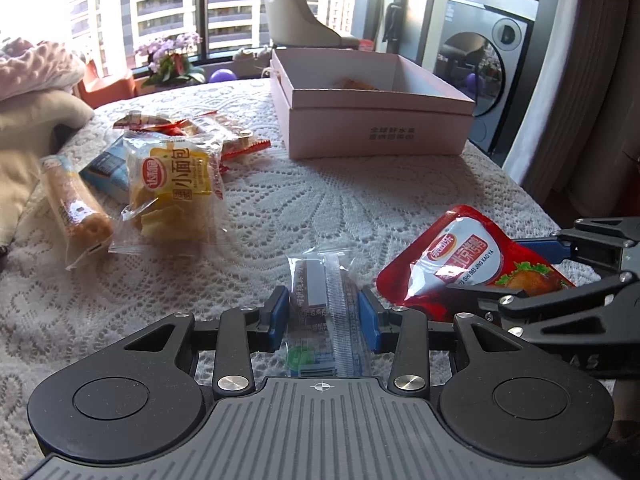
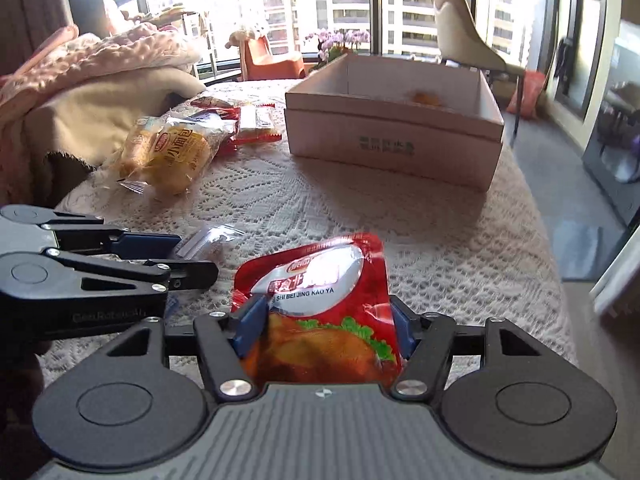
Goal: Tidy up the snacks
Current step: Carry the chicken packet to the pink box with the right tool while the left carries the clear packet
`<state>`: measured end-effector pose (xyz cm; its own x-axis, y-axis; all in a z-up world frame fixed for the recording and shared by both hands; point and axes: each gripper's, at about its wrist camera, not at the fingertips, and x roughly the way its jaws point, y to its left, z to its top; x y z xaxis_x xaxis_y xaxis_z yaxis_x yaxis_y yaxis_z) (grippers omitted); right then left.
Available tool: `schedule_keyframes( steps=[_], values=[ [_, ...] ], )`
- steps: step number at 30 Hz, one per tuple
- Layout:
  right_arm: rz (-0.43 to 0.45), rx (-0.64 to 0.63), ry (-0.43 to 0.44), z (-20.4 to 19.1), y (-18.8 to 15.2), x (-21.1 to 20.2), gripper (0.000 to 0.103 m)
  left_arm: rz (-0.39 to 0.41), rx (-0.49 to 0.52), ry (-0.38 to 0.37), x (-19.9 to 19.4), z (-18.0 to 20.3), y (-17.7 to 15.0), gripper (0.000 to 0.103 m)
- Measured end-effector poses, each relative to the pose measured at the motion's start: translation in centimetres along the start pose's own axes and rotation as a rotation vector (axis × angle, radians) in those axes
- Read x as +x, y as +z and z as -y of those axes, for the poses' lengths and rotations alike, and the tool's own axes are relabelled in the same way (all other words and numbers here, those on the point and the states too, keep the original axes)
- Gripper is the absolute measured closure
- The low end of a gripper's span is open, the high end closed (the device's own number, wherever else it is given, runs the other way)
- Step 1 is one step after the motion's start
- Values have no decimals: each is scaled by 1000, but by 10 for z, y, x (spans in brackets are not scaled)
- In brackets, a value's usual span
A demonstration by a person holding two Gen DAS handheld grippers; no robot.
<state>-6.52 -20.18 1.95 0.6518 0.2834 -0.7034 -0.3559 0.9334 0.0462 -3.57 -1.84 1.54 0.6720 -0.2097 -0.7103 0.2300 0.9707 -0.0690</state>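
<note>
the pink box [image 1: 376, 120] sits open at the far end of the lace tablecloth [image 1: 320, 208], at about 12 o'clock from both grippers, well apart from them, with one orange item already inside. a loose pile of snacks, the yellow bread packet [image 1: 172, 188] on top, lies at 10 o'clock in the left wrist view. the right gripper [image 2: 320, 324] is closed on the red roast duck pouch [image 2: 320, 300], blue pads pressing its two sides, long axis pointing toward the box. the left gripper [image 1: 324, 316] is closed on the small clear-wrapped snack [image 1: 324, 300], whose long axis also runs along the fingers toward 12 o'clock. the two grippers are side by side, the right one seemingly a touch nearer the box. i judge the next move is a straight carry forward and a release over the opening.
</note>
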Motion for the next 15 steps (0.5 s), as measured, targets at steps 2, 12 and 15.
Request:
schedule_keyframes(
  steps=[2,12,15],
  values=[
    [11,-19,-11,-3,-1,-1,40,2,-8,-3,0,-1,0,60],
    [58,83,-165,44,21,-4,53,14,18,-38,17,10,20,60],
    [40,130,-169,63,22,-3,53,9,47,-18,29,15,25,60]
  ],
)
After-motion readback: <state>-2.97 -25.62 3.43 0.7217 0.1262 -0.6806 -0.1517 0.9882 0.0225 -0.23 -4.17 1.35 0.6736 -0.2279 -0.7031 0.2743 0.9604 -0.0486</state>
